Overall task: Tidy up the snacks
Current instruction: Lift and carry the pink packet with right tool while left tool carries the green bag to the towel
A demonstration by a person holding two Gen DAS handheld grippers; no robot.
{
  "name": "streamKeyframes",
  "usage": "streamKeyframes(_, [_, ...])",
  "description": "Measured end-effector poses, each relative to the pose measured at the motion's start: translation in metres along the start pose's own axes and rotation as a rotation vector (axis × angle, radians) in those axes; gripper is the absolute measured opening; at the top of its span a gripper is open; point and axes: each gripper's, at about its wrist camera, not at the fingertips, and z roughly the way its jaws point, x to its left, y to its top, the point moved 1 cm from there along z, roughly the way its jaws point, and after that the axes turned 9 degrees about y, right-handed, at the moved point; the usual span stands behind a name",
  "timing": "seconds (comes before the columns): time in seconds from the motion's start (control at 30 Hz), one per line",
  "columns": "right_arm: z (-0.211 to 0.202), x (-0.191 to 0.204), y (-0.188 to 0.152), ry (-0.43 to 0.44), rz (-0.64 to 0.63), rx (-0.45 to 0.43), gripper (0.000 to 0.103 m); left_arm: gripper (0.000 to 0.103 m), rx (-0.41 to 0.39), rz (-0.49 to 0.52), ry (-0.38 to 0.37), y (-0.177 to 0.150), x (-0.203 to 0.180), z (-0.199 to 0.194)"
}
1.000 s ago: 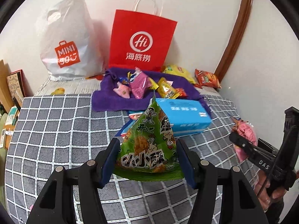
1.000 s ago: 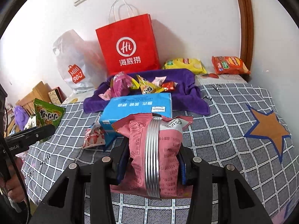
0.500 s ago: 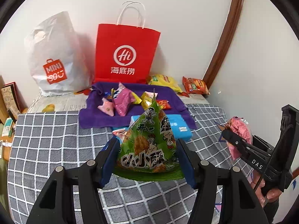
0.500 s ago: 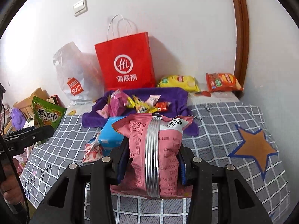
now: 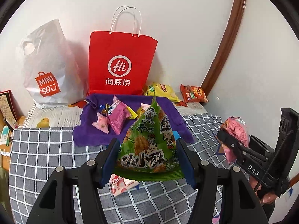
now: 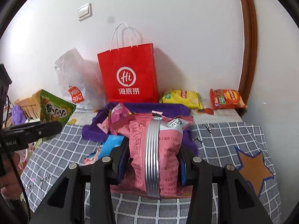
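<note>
Front grey checked cover (image 6: pixel 220 145) bare: passage clear. Ahead, purple cloth (image 5: pixel 130 130) littered with packets; red bag (image 5: pixel 121 63), white bag (image 5: pixel 46 69) block wall side.

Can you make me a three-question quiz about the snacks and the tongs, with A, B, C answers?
1. Where is the yellow chip bag?
A. inside the purple cloth
B. on the bed right of the red paper bag
C. in the left tongs

2. What colour is the snack bag in the right tongs?
A. pink
B. blue
C. orange

3. What are the left tongs doing?
A. hanging empty
B. lying on the bed
C. squeezing a green snack bag

Answers: 1 B, it lies by the wall beside the red bag. 2 A, the pink snack bag sits between the pads. 3 C, both pads press its sides.
</note>
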Motion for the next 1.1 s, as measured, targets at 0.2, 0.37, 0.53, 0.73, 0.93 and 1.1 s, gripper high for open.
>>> streamKeyframes(0.2, [0.015, -0.002, 0.024, -0.001, 0.003, -0.019, 0.044, 0.059, -0.003, 0.003, 0.015, 0.021, 0.005, 0.009])
streamKeyframes(0.37, [0.033, -0.003, 0.044, 0.0, 0.004, -0.024, 0.044, 0.059, -0.012, 0.003, 0.036, 0.039, 0.012, 0.018])
streamKeyframes(0.53, [0.055, -0.004, 0.063, 0.007, 0.008, -0.017, 0.044, 0.059, -0.011, -0.006, 0.045, 0.056, 0.021, 0.031])
streamKeyframes(0.73, [0.08, -0.005, 0.088, 0.022, 0.018, -0.016, 0.044, 0.059, -0.004, 0.0, 0.063, 0.073, 0.031, 0.048])
streamKeyframes(0.93, [0.101, -0.012, 0.104, 0.013, 0.01, -0.009, 0.044, 0.059, -0.006, -0.027, 0.09, 0.09, 0.048, 0.065])
streamKeyframes(1.1, [0.12, -0.027, 0.114, -0.014, 0.012, 0.003, 0.044, 0.059, 0.001, -0.057, 0.102, 0.101, 0.065, 0.081])
